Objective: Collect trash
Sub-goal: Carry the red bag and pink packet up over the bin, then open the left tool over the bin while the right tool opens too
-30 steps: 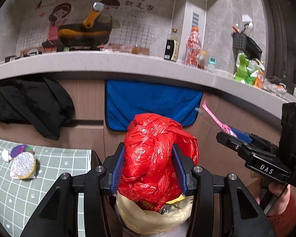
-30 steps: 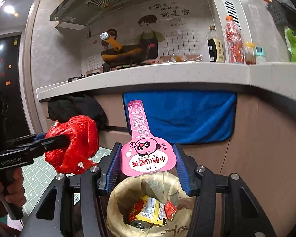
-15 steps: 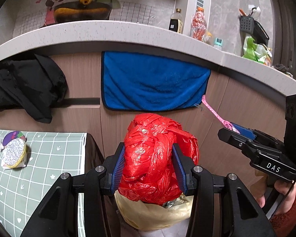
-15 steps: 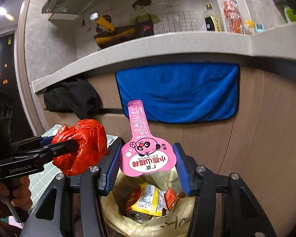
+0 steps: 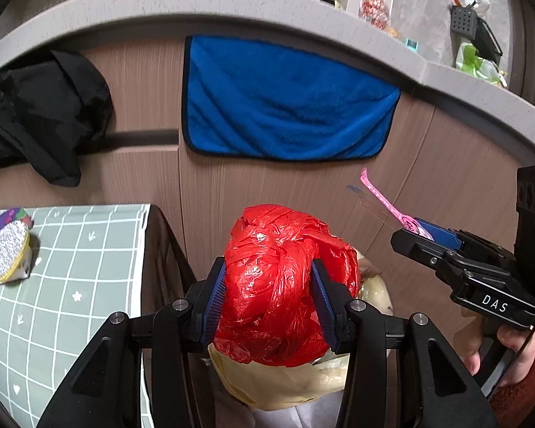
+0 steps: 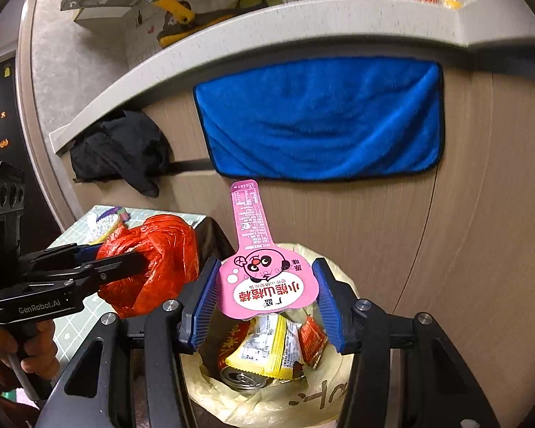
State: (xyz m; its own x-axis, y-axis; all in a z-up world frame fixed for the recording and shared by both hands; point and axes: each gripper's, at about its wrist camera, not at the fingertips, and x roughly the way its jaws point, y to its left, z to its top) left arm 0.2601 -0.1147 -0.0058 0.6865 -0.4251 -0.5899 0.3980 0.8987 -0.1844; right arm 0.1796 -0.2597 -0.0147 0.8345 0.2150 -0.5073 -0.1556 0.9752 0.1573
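Note:
My left gripper [image 5: 269,296] is shut on a crumpled red plastic bag [image 5: 281,278] and holds it over the near edge of the yellow-lined trash bin [image 5: 288,388]. My right gripper [image 6: 265,303] is shut on a pink snack wrapper [image 6: 263,285] with a long tab and holds it above the bin [image 6: 303,392], which holds wrappers and a can [image 6: 242,380]. The red bag [image 6: 153,260] and left gripper [image 6: 135,262] show at the left of the right wrist view. The right gripper [image 5: 410,232] with the wrapper [image 5: 385,199] shows at the right of the left wrist view.
A green checked table [image 5: 71,285] stands left of the bin, with a foil-topped cup [image 5: 6,256] on it. Behind is a wooden cabinet front with a blue towel [image 5: 285,100] and a black garment [image 5: 35,114] under a grey counter [image 5: 231,0].
Both grippers have tilted downward and moved closer over the bin, each keeping hold of its trash. More of the bin's contents show in the right wrist view.

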